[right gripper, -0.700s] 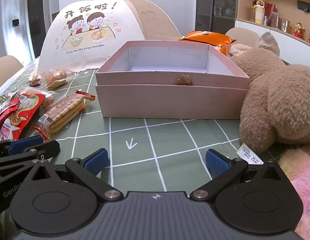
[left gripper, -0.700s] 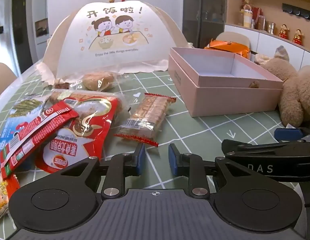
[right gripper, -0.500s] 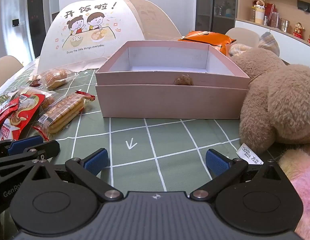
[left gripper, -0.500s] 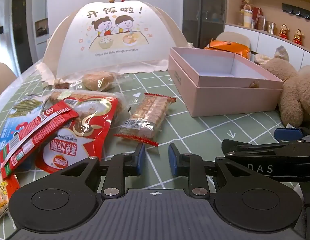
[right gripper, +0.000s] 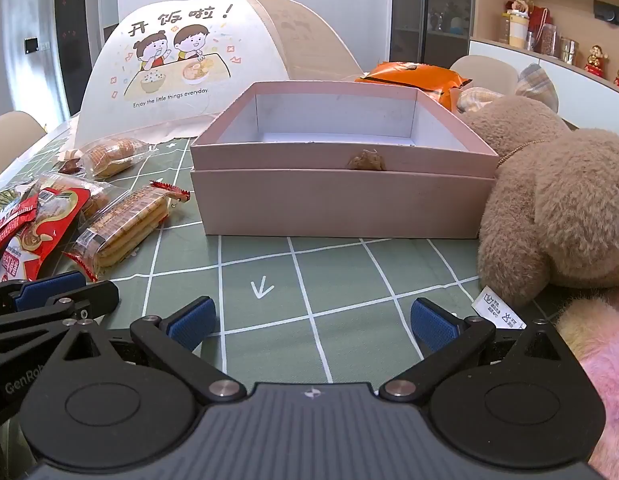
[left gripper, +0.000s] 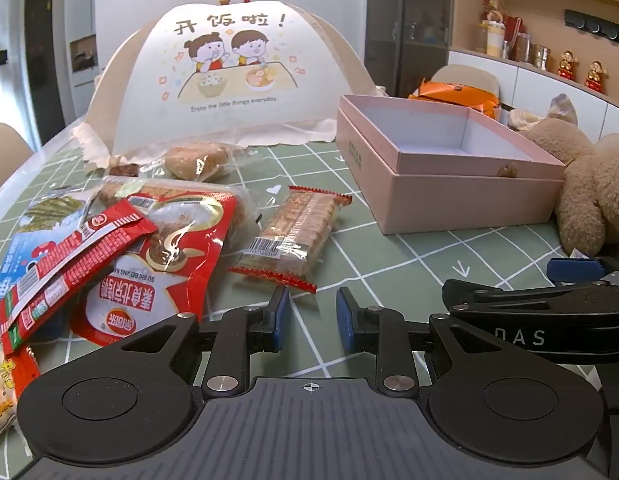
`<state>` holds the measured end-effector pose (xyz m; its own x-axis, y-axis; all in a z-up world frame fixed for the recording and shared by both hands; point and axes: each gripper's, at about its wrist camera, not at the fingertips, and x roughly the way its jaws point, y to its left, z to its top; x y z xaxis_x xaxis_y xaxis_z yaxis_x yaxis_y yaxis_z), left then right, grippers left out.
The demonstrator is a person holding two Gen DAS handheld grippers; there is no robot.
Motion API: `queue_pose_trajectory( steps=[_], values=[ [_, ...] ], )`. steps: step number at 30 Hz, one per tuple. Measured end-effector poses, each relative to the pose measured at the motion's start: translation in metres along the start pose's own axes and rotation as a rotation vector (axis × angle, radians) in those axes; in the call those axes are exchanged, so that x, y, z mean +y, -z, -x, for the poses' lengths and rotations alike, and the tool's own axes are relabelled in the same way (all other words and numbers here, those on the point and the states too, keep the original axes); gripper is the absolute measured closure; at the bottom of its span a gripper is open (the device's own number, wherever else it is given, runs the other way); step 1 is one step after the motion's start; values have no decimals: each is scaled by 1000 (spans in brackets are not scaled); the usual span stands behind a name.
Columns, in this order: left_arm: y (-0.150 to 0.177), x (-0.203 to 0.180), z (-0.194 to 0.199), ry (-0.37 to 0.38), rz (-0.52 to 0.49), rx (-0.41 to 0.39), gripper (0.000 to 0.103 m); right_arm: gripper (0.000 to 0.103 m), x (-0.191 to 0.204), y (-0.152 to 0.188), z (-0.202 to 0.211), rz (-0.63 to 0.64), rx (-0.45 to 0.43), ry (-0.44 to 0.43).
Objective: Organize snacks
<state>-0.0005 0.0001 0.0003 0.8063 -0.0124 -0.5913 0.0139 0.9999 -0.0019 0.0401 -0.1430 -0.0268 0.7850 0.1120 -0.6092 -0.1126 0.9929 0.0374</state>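
Left gripper (left gripper: 308, 314): jaws a narrow gap apart, nothing between them, hovering over the green gridded bench (left gripper: 389, 272). Ahead and to its left lies a heap of snack packs, a red pouch (left gripper: 157, 264) on top. Just ahead, slightly left of centre, a clear-wrapped biscuit pack (left gripper: 295, 232) lies flat. Ahead to its right stands the open pink box (right gripper: 341, 184), empty inside. Right gripper (right gripper: 311, 322): jaws spread wide, empty, directly facing the box's near wall. A brown plush toy (right gripper: 557, 208) touches the box's right side.
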Motion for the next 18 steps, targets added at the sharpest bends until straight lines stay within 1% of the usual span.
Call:
queue_pose_trajectory(
  steps=[18],
  values=[
    [0, 2, 0, 2, 3, 0, 73, 0, 0, 0, 0, 0, 0, 0]
  ],
)
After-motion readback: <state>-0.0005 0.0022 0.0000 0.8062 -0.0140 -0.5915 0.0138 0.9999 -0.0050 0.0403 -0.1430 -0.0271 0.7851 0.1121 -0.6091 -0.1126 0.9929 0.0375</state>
